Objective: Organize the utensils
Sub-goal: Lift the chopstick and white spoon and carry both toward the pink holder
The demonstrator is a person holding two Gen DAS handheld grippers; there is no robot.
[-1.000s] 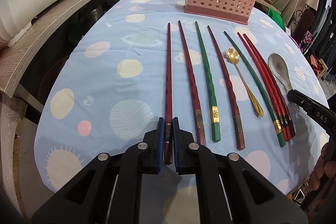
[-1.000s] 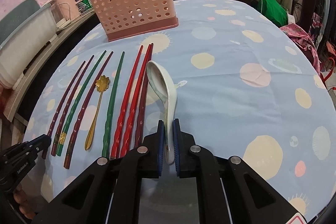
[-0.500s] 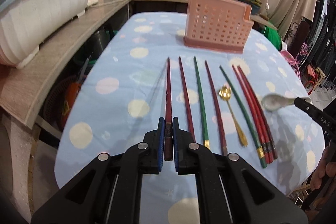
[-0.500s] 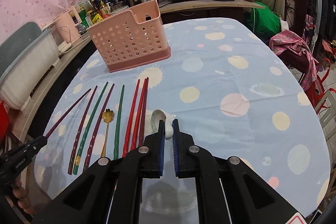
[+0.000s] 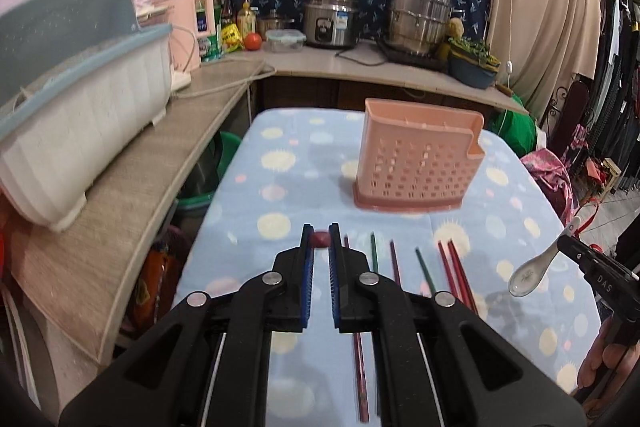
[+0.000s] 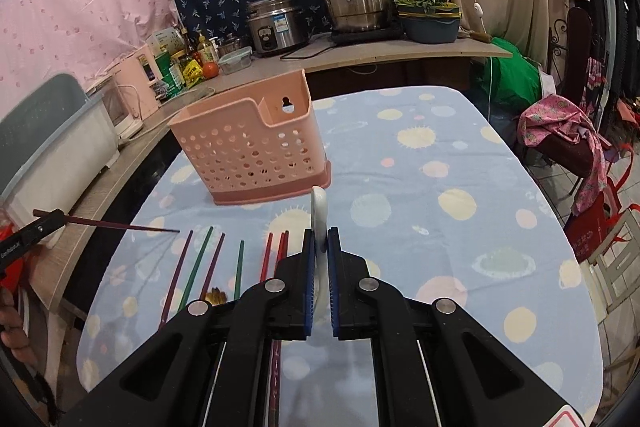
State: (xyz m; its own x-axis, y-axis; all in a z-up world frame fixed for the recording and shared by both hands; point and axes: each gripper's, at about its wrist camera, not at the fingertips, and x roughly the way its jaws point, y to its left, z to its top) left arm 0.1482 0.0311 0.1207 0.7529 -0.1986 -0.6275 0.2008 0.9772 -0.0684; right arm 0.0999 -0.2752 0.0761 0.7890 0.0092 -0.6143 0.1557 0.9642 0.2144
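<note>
Beneath both claws spreads the table (image 5: 256, 195), covered in a pale blue cloth with cream and pink spots. Ahead of the left gripper (image 5: 320, 251) and slightly to its right stands the pink perforated holder (image 5: 416, 163), upright on the cloth; from the right gripper (image 6: 320, 247) the same holder (image 6: 250, 151) sits ahead and to the left, its top open and nothing visible inside.

Below and between the two claws, a row of chopsticks (image 6: 208, 263) lies flat on the cloth, dark red, green and bright red, their tips pointing toward the holder. In the left wrist view they (image 5: 452, 267) run just to the right of the claw's fingers. A small gold spoon (image 6: 216, 294) lies among them, only its flower-shaped bowl showing past the right claw's body.

The left gripper is clenched on a dark red chopstick (image 5: 320, 239), seen end-on between its blue pads and raised off the table; in the right wrist view that chopstick (image 6: 120, 226) juts roughly level toward the holder, well above the row.

The right gripper is clamped on a white ceramic spoon (image 6: 319, 219), gripped by the handle and lifted clear of the cloth. Seen from the left claw, the spoon (image 5: 536, 269) hangs far to the right, bowl tilted downward.
</note>
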